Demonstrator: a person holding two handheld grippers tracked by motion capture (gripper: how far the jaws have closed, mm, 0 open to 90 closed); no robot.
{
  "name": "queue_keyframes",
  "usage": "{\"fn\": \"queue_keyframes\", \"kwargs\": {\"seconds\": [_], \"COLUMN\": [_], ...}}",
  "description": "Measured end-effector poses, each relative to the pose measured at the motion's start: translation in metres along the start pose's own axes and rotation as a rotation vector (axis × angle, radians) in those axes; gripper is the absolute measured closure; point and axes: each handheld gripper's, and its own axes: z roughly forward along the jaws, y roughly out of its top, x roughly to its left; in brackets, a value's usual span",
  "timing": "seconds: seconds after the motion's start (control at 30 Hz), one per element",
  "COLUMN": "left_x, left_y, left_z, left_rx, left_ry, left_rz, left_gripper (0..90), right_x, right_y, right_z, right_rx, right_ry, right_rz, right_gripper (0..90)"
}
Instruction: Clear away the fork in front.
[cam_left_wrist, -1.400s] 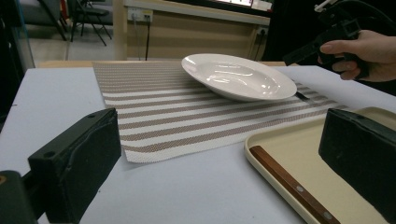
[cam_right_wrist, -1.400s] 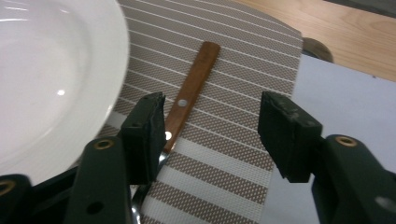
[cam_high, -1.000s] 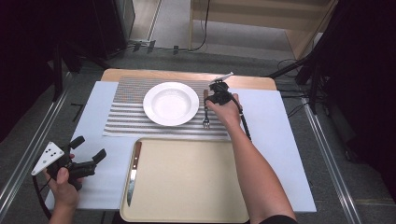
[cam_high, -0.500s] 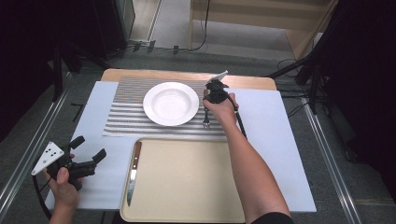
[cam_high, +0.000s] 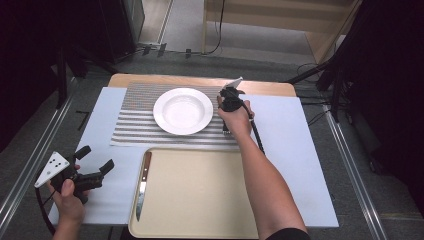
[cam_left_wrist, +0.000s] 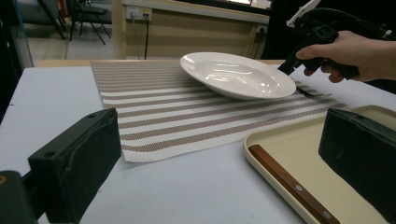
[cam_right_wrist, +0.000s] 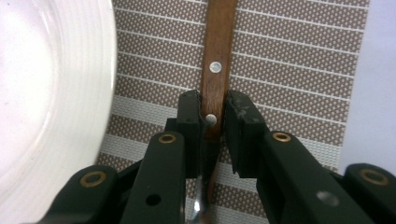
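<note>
A fork with a brown wooden handle (cam_right_wrist: 217, 46) lies on the striped placemat (cam_high: 135, 127), just right of the white plate (cam_high: 183, 110). My right gripper (cam_right_wrist: 213, 109) points down at it with both jaws pressed against the handle's riveted end. From above, the right gripper (cam_high: 228, 102) sits beside the plate's right rim, and the fork (cam_high: 226, 131) pokes out under the hand. My left gripper (cam_high: 96, 157) is held at the table's near left, open and with nothing in it. Its jaws (cam_left_wrist: 219, 135) face the plate (cam_left_wrist: 238, 77).
A beige tray (cam_high: 200, 195) lies at the front centre. A wooden-handled knife (cam_high: 141, 190) lies along its left inner edge. A pale blue sheet (cam_high: 295, 150) covers the table, bare on its right side. The right gripper's cable trails along the forearm.
The right hand and its gripper have shifted slightly to the left, staying at the fork. The left gripper has not moved.
</note>
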Motion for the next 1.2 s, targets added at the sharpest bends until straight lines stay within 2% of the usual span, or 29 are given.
{"fn": "queue_keyframes", "kwargs": {"seconds": [0.03, 0.1, 0.37, 0.6, 0.67, 0.77, 0.93, 1.0, 1.2], "left_x": [0.0, 0.0, 0.0, -0.001, -0.001, -0.001, -0.001, -0.001, -0.001], "left_y": [0.0, 0.0, 0.0, 0.0, 0.0, 0.0, 0.0, 0.0, 0.0], "left_z": [0.0, 0.0, 0.0, 0.001, 0.001, 0.001, 0.001, 0.001, 0.001], "left_rx": [-0.001, 0.0, -0.001, 0.003, 0.002, 0.002, 0.006, 0.005, -0.001], "left_ry": [0.001, 0.001, 0.0, 0.0, -0.001, -0.001, -0.002, -0.002, -0.011], "left_rz": [-0.003, -0.002, -0.002, 0.005, 0.003, 0.004, 0.007, 0.007, -0.004], "left_gripper": [0.0, 0.0, 0.0, 0.0, 0.0, 0.0, 0.0, 0.0, 0.0], "right_x": [-0.001, -0.001, -0.004, -0.012, -0.013, -0.012, -0.008, -0.008, -0.01], "right_y": [-0.001, -0.002, -0.012, -0.023, -0.025, -0.024, -0.021, -0.02, -0.012], "right_z": [-0.001, -0.003, -0.009, -0.015, -0.013, -0.012, -0.012, -0.012, -0.011], "right_rx": [0.004, 0.009, 0.021, 0.038, 0.055, 0.065, 0.084, 0.092, 0.143], "right_ry": [-0.018, -0.02, -0.029, -0.028, -0.031, -0.038, -0.056, -0.056, -0.043], "right_rz": [-0.02, -0.028, -0.046, -0.058, -0.084, -0.115, -0.125, -0.145, -0.135], "right_gripper": [76.1, 76.2, 76.3, 76.1, 75.0, 73.4, 73.2, 73.0, 72.9]}}
